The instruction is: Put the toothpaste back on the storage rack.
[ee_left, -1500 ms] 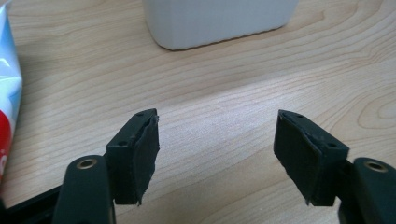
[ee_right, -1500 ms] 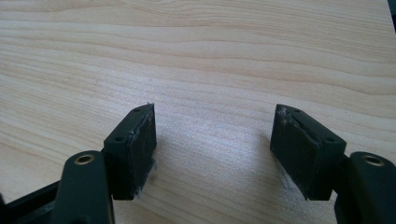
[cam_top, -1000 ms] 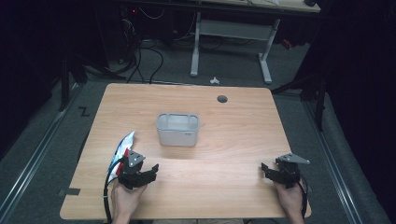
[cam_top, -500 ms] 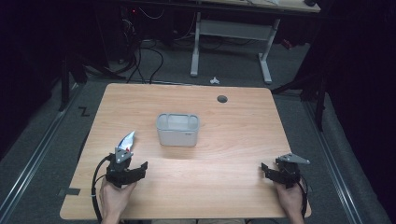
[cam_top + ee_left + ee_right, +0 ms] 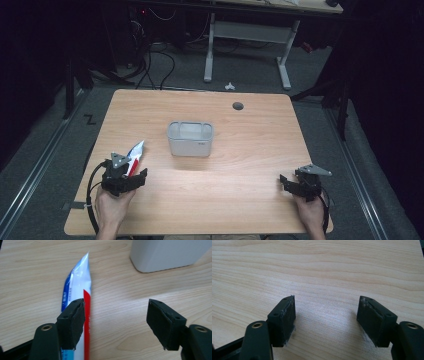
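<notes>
A white packet [image 5: 136, 152] with blue and red print lies flat on the wooden table [image 5: 250, 150], left of a grey-white open box [image 5: 190, 140]. My left gripper [image 5: 130, 170] hovers at the packet's near end. Its jaws have just been opening and stand wide apart. In the left gripper view the packet [image 5: 76, 285] runs under the left jaw, its red stripe just inside it; the pads do not press on it and the gap of the gripper [image 5: 116, 322] holds bare wood. My right gripper [image 5: 292, 181] rests open at the near right, nothing between its jaws [image 5: 327, 322].
The box [image 5: 170, 253] stands ahead and to the right of my left gripper. A dark cable hole [image 5: 238, 106] sits in the tabletop's far right part. Beyond the table are a white desk frame [image 5: 247, 35], cables and dark floor.
My left gripper has shifted left along the near side of the packet and its jaws have widened. The packet stays on the table. The right gripper has not moved.
</notes>
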{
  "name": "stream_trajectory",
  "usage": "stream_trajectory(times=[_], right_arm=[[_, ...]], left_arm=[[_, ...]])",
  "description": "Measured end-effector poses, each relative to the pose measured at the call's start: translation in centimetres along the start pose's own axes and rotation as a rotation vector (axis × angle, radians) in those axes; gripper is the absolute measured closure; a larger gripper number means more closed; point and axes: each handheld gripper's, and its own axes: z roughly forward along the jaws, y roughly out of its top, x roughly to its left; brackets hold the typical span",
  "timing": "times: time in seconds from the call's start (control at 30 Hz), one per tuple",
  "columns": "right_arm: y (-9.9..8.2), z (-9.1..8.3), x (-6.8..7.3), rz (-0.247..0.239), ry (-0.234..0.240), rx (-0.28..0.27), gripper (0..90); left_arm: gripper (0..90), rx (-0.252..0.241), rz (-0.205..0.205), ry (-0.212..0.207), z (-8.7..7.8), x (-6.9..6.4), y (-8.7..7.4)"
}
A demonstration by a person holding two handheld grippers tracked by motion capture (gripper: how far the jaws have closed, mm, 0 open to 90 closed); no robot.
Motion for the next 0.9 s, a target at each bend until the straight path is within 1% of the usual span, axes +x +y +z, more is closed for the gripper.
stream_trajectory(times=[0.07,0.1,0.27,0.47,0.53,0.6,0.67,0.73,0.77,0.8,0.83,0.9], right_arm=[[0.0,0.0,0.0,-0.001,0.0,0.0,31.3],[0.0,0.0,0.0,-0.001,0.0,0.0,31.3],[0.0,0.0,0.0,-0.004,0.001,0.001,31.3],[0.0,0.0,0.0,-0.004,0.001,0.001,31.3],[0.0,0.0,0.1,-0.004,0.001,0.001,31.3],[0.0,0.0,0.0,-0.006,0.001,0.001,31.4],[0.0,0.0,0.1,-0.004,0.001,0.001,31.4],[0.0,0.0,0.1,-0.007,0.002,0.001,31.4],[0.0,0.0,0.1,-0.005,0.002,0.001,31.4],[0.0,0.0,0.1,-0.005,0.002,0.001,31.4],[0.0,0.0,0.1,-0.007,0.003,0.0,31.4],[0.0,0.0,0.1,-0.007,0.003,0.0,31.4]], left_arm=[[31.1,0.021,0.007,0.027,0.1,0.5,0.4],[31.2,0.028,0.005,0.033,0.2,0.8,0.6],[31.4,0.05,0.0,0.046,0.5,1.6,1.2],[32.0,0.068,-0.002,0.064,1.1,2.3,1.9],[33.2,0.085,0.012,0.077,1.3,2.4,2.3],[33.8,0.098,0.017,0.085,1.7,2.6,2.7],[34.0,0.12,0.022,0.088,2.1,2.6,3.2],[34.1,0.147,0.035,0.105,2.8,2.6,3.7],[34.1,0.158,0.036,0.107,3.0,2.6,3.9],[34.1,0.158,0.036,0.107,3.0,2.6,3.9],[34.0,0.19,0.039,0.113,3.7,2.7,4.2],[33.9,0.204,0.035,0.117,4.2,2.8,4.4]])
